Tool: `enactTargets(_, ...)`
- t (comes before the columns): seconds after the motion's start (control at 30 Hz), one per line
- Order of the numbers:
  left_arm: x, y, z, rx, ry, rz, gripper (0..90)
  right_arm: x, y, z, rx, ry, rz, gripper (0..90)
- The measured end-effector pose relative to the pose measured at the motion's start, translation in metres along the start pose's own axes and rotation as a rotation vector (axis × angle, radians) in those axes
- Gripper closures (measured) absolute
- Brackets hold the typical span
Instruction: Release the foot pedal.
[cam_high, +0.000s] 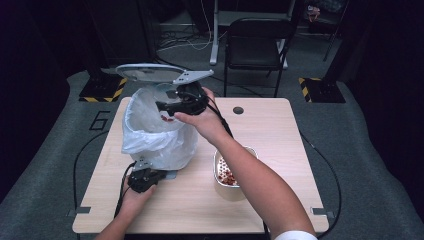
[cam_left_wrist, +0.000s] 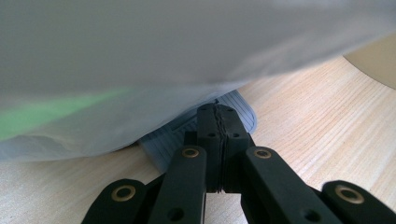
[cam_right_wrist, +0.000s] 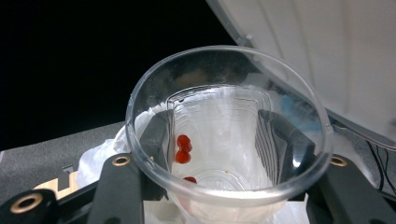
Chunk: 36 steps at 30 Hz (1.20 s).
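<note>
I am holding a clear cup (cam_right_wrist: 229, 140) in my right fingers (cam_right_wrist: 275, 140) over the bag-lined bin (cam_high: 150, 135), my left fingers (cam_left_wrist: 219, 135) pressing closed on its pedal (cam_left_wrist: 243, 112).

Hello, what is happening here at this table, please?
A person holds a clear plastic cup with a few red bits in the right gripper, over a bin lined with a white plastic bag. The left gripper is shut on the bin's grey base tab. A foil container of red food stands nearby.

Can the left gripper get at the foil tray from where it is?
Probably not yet: the left gripper is shut on the pedal at the bin's base. The tray lies beside it with bare table between.
</note>
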<state>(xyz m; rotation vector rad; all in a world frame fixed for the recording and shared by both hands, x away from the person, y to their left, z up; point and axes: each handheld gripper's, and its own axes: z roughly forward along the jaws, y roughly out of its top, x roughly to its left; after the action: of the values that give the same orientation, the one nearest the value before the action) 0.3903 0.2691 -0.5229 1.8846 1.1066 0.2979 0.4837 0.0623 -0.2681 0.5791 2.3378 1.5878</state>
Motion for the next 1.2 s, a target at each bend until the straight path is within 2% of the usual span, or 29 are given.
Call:
enactTargets(0.13, 0.000, 0.000, 0.000, 0.000, -0.004, -0.001, 89.2, 0.004, 0.000, 0.017, 0.016, 0.009, 0.010, 47.0)
enactTargets(0.3, 0.000, 0.000, 0.000, 0.000, -0.004, -0.002, 89.2, 0.009, -0.001, 0.033, 0.037, -0.010, -0.010, 45.1)
enactTargets(0.33, 0.000, 0.000, 0.000, -0.001, -0.004, -0.003, 89.2, 0.010, -0.002, 0.040, 0.051, -0.024, -0.020, 34.7)
enactTargets(0.37, 0.000, 0.000, 0.000, -0.001, -0.004, -0.003, 89.2, 0.010, -0.002, 0.040, 0.051, -0.024, -0.020, 34.7)
enactTargets(0.4, 0.000, 0.000, 0.000, -0.001, -0.003, -0.003, 89.1, 0.011, -0.004, 0.045, 0.061, -0.033, -0.010, 22.9)
enactTargets(0.43, 0.000, 0.000, 0.000, -0.001, -0.003, -0.003, 89.1, 0.011, -0.004, 0.045, 0.061, -0.033, -0.010, 22.9)
enactTargets(0.5, 0.000, 0.000, 0.000, -0.002, -0.004, -0.004, 89.1, 0.012, -0.005, 0.046, 0.069, -0.046, -0.010, 15.4)
enactTargets(0.57, 0.001, 0.000, 0.000, -0.002, -0.006, -0.005, 89.1, 0.011, -0.005, 0.044, 0.057, -0.055, 0.003, 14.3)
enactTargets(0.77, 0.001, 0.000, 0.000, 0.000, -0.008, -0.001, 89.1, 0.008, -0.005, 0.035, 0.049, -0.057, 0.019, 13.4)
enactTargets(0.8, 0.001, 0.000, 0.000, -0.001, -0.007, -0.003, 89.1, 0.007, -0.005, 0.030, 0.035, -0.053, 0.036, 13.6)
enactTargets(0.9, 0.001, 0.000, 0.000, -0.002, -0.006, -0.001, 89.1, 0.007, -0.006, 0.020, 0.030, -0.049, 0.035, 14.3)
enactTargets(0.93, 0.002, 0.000, -0.001, 0.007, -0.010, 0.009, 89.2, 0.008, -0.007, 0.009, 0.027, -0.049, 0.026, 14.6)
enactTargets(0.97, 0.001, 0.000, 0.000, -0.004, -0.007, -0.008, 89.2, 0.008, -0.007, 0.003, 0.026, -0.049, 0.032, 14.9)
enactTargets(1.0, 0.001, 0.000, 0.000, -0.002, -0.007, -0.004, 89.2, 0.007, -0.009, -0.004, 0.027, -0.046, 0.022, 15.4)
enactTargets(1.03, 0.001, 0.000, 0.000, -0.002, -0.007, -0.004, 89.2, 0.007, -0.009, -0.004, 0.027, -0.046, 0.022, 15.4)
enactTargets(1.07, 0.001, 0.000, 0.000, -0.005, -0.010, -0.007, 89.1, 0.008, -0.013, -0.018, 0.032, -0.058, 0.016, 17.0)
enactTargets(1.1, 0.001, 0.000, 0.000, -0.005, -0.010, -0.007, 89.2, 0.008, -0.013, -0.018, 0.032, -0.058, 0.016, 17.0)
enactTargets(1.13, 0.001, 0.000, 0.000, 0.001, -0.008, -0.006, 89.2, 0.006, -0.018, -0.032, 0.038, -0.059, 0.012, 18.2)
enactTargets(1.17, 0.001, 0.000, 0.000, 0.001, -0.008, -0.006, 89.2, 0.006, -0.018, -0.032, 0.038, -0.059, 0.012, 18.2)
enactTargets(1.2, 0.003, 0.000, -0.001, 0.016, -0.007, 0.020, 89.2, 0.003, -0.024, -0.046, 0.038, -0.069, 0.009, 19.7)
